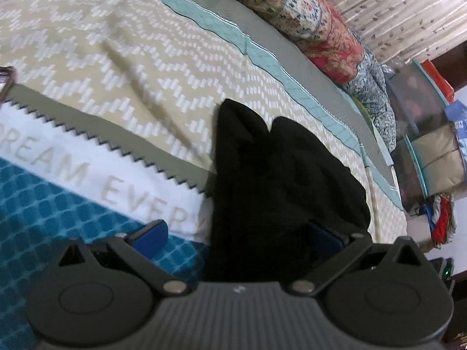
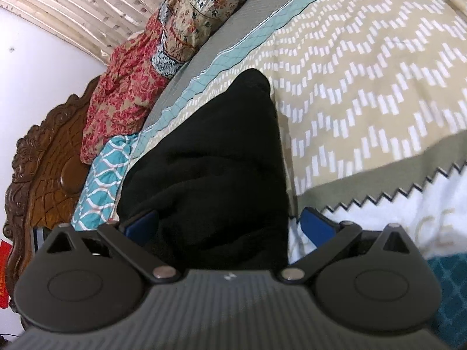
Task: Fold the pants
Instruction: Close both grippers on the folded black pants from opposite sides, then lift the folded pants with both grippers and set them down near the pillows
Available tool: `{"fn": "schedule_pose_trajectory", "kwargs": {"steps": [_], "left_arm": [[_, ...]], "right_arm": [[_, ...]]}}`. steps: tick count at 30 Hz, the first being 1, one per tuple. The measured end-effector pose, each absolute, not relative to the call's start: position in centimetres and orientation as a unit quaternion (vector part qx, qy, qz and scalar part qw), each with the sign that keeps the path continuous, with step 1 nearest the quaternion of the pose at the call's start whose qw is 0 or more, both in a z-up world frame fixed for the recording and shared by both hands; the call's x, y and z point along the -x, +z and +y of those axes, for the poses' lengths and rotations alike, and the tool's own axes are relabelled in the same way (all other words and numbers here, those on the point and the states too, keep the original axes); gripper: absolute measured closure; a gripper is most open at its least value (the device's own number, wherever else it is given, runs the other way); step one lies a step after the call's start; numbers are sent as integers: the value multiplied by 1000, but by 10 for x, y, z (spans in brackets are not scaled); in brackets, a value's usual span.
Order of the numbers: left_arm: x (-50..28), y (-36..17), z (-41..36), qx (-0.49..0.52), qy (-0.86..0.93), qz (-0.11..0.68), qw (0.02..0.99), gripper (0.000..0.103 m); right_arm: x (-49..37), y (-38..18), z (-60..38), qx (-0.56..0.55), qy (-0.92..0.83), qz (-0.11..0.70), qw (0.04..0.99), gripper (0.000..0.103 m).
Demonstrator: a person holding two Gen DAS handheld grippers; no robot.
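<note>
beige cotton with white zigzag dashes covers most of the bed (image 1: 122,58), a bedspread that turns to a grey-green band, a sawtooth edge, a white strip with pale lettering and then a teal check nearest the cameras. a grey and light-blue quilted border (image 1: 233,32) runs along its far side, and past it lies a heap of floral bedding (image 1: 309,20) in cream, red and blue, with a leaf-print curtain (image 1: 394,5) behind. in the right wrist view a carved wooden headboard (image 2: 43,175) stands at the far left, next to a teal wave-print cloth (image 2: 102,180).

the black pants (image 1: 277,175) lie bunched on the bedspread, rising from between both pairs of tongs toward the quilted border; folds in the dark cloth are hard to make out.

the left tongs (image 1: 236,239) stand apart, the fabric filling the gap and covering most of the right blue pad. the right tongs (image 2: 227,224) are likewise spread wide, with the pants (image 2: 210,160) mounded between the blue pads and over the left one. whether either pair actually pinches the cloth cannot be told.
</note>
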State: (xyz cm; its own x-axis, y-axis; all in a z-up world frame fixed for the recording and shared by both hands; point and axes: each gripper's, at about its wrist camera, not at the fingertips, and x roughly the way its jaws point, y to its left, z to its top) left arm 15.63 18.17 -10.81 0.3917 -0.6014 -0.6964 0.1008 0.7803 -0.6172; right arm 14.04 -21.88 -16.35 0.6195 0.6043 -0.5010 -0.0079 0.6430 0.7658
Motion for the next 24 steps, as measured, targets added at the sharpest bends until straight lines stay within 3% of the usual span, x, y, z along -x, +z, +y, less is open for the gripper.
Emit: {"fn": "schedule_pose_trajectory", "kwargs": {"steps": [3, 5, 6, 7, 9, 10, 20, 24], "left_arm": [[-159, -120, 155, 261, -270, 526, 763, 3], [-151, -118, 134, 213, -259, 520, 786, 5], [-147, -115, 127, 193, -256, 514, 796, 15], [-143, -110, 126, 190, -257, 510, 798, 22], [-138, -93, 132, 210, -267, 497, 799, 47], [-137, -84, 134, 215, -273, 488, 800, 49], [-210, 13, 80, 154, -347, 367, 850, 50], [-259, 13, 29, 111, -363, 325, 866, 49]], "right_arm": [[-151, -159, -202, -346, 202, 406, 822, 0], [-155, -154, -192, -315, 207, 412, 830, 4], [-154, -151, -189, -300, 208, 409, 836, 50], [-154, -150, -187, -295, 209, 411, 837, 61], [-148, -142, -184, -285, 214, 397, 846, 63], [-144, -133, -179, -266, 221, 385, 856, 65], [-169, -49, -204, -203, 237, 217, 925, 69], [-210, -39, -234, -178, 200, 173, 948, 68]]}}
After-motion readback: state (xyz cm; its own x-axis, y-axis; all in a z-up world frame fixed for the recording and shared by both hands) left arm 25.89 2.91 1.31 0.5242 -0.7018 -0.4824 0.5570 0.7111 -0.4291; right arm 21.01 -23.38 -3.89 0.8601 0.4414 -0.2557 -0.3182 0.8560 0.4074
